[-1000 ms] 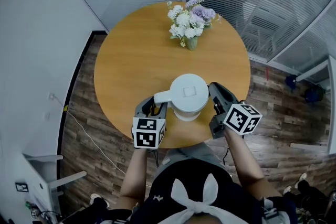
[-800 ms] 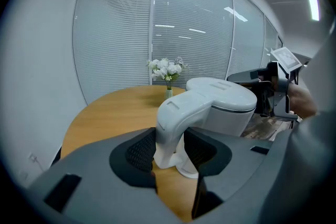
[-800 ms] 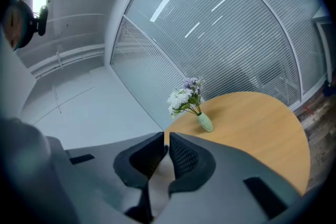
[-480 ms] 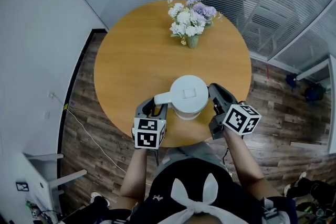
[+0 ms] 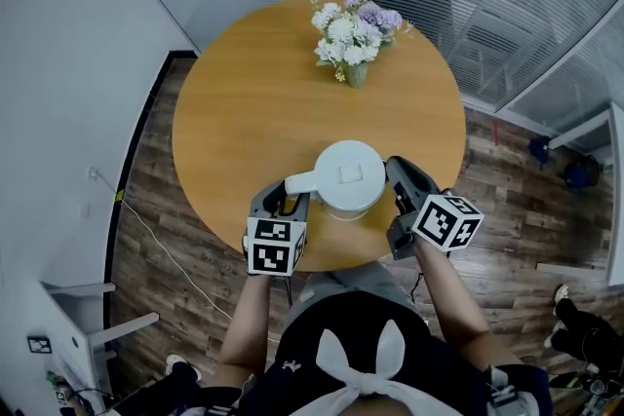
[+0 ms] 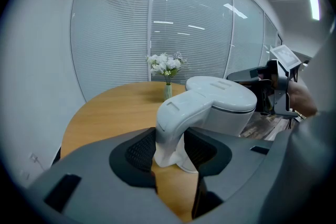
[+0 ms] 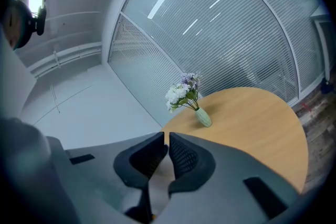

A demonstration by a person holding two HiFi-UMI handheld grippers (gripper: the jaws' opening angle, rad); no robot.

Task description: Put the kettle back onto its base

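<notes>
A white electric kettle [image 5: 349, 175] stands on the round wooden table [image 5: 244, 102] near its front edge, handle pointing left. No separate base shows under it. My left gripper [image 5: 290, 193] is shut on the kettle's handle [image 6: 176, 113], with both pads pressed against its sides in the left gripper view [image 6: 172, 150]. The kettle's body [image 6: 223, 102] fills the space just beyond. My right gripper [image 5: 397, 170] sits close beside the kettle's right side. Its jaws are shut with nothing between them [image 7: 167, 145], and a blurred pale mass fills that view's left.
A small vase of white and purple flowers [image 5: 353, 39] stands at the table's far side, also in the gripper views [image 6: 167, 73] [image 7: 191, 97]. Glass walls with blinds ring the table. A cable [image 5: 166, 244] runs over the wooden floor at left.
</notes>
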